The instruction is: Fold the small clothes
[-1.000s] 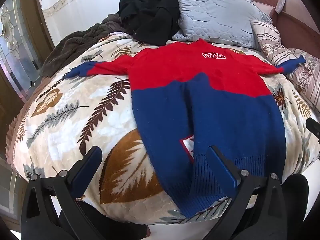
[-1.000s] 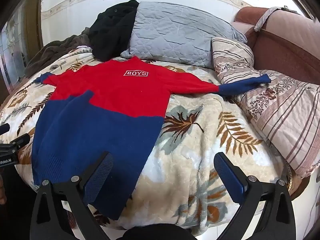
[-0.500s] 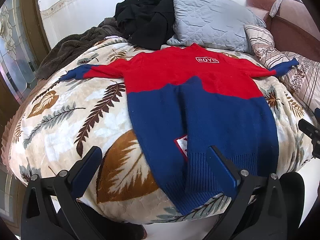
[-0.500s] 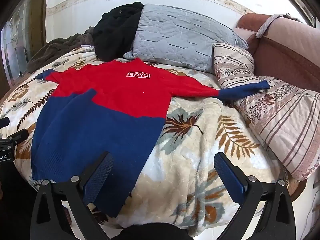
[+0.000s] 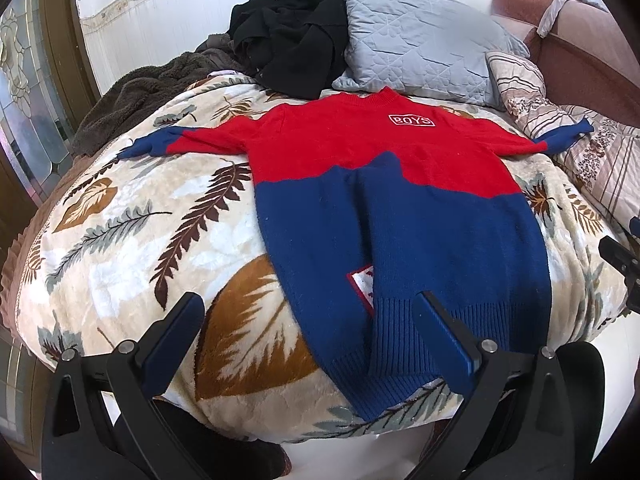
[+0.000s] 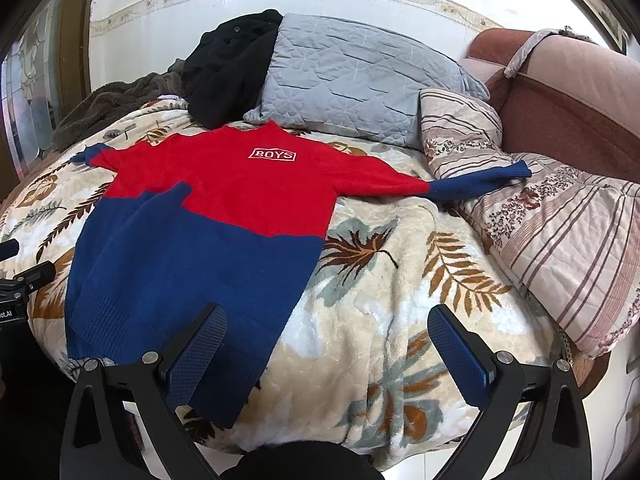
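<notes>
Nearest us, our left gripper [image 5: 316,332] and right gripper [image 6: 326,344] both hover spread wide over the bed's near edge, holding nothing. A patch [image 5: 362,284] on the sweater's hem is half hidden under a fold, so we cannot read it. The one red-and-blue sweater [image 6: 208,224] lies flat on the leaf-print blanket [image 6: 400,280], both sleeves spread out. Farther back we count one grey pillow [image 6: 348,88], one striped pillow [image 6: 456,132] and one black garment [image 6: 228,68] heaped beside them.

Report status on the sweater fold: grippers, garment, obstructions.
Left gripper open, right gripper open, both empty. Red-and-blue sweater flat on the leaf-print blanket, sleeves spread, unfolded. Nothing on it.
</notes>
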The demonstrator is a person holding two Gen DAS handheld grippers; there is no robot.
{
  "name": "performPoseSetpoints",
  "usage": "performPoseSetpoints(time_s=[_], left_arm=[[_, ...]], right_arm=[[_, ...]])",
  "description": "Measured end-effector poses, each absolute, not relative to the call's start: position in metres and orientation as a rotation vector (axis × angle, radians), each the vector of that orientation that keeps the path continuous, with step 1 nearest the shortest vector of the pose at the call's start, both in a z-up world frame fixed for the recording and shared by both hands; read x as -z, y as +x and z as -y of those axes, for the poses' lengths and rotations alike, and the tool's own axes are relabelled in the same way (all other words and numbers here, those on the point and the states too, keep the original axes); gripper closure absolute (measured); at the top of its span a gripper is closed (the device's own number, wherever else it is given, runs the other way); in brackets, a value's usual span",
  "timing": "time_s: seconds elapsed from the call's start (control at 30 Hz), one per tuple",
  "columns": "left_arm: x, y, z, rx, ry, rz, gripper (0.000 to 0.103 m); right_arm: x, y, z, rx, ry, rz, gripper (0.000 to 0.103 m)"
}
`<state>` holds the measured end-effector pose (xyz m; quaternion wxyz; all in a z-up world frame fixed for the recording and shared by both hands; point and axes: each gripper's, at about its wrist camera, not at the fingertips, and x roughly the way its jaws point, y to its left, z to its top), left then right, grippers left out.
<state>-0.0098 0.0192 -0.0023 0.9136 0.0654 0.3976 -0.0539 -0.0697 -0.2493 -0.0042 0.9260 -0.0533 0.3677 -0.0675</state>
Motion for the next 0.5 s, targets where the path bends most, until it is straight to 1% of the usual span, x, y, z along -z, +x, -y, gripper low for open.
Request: performPoseSetpoints(time_s=[0.5], left_arm=[[0.0002, -0.0119, -0.0204, 0.113, 0.126, -0.817, 0.0]], right_arm=[[0.0035, -0.0709, 0.241, 0.114, -0.118, -0.739, 0.002]])
